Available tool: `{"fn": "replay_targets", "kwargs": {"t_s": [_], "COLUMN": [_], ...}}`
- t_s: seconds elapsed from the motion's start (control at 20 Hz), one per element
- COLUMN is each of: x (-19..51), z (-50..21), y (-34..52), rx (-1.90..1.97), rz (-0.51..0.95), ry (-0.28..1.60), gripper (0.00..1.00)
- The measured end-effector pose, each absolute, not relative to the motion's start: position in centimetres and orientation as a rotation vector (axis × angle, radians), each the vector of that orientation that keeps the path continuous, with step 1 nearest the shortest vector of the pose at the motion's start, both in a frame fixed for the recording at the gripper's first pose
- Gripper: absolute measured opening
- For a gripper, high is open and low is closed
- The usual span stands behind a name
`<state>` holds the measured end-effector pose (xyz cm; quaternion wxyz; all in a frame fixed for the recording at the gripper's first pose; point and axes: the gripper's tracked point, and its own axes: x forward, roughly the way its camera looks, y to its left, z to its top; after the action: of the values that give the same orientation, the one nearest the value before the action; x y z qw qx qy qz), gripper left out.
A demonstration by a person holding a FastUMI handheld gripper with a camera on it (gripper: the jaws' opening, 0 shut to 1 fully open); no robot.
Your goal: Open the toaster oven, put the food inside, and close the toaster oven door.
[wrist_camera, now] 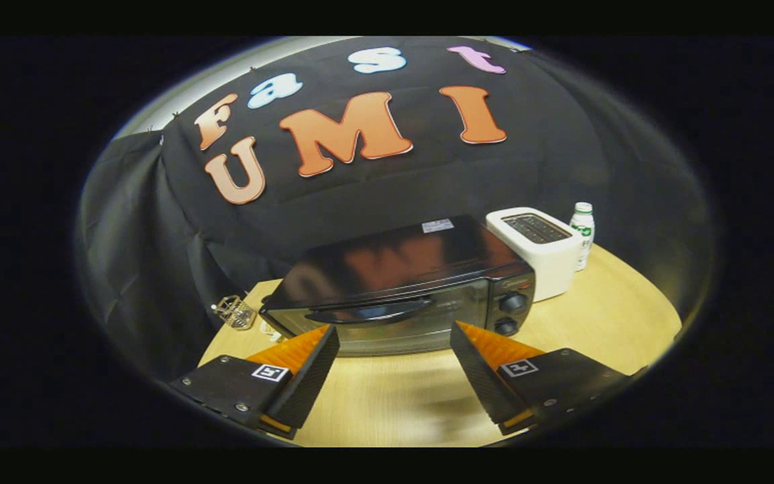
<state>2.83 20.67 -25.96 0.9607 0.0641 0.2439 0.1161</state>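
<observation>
You see a glossy black oven [400, 282] with a black handle [370, 312] and two black knobs [512, 302]. Your table [615, 316] is pale wood grain. The toaster [541, 252] is white with a dark top. The bottle [582, 232] is white with green print, and the wall [562, 161] is black cloth.
</observation>
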Motion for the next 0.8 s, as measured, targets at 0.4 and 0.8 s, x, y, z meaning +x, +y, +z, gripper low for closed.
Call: {"fn": "replay_targets", "kwargs": {"t_s": [0.4, 0.8], "x": [2.9, 1.1], "z": [-12.1, -0.4], "y": [15.8, 16.5], "rx": [-0.132, -0.117], "rz": [0.167, 0.165], "ry": [0.219, 0.045], "gripper": [0.99, 0.99]}}
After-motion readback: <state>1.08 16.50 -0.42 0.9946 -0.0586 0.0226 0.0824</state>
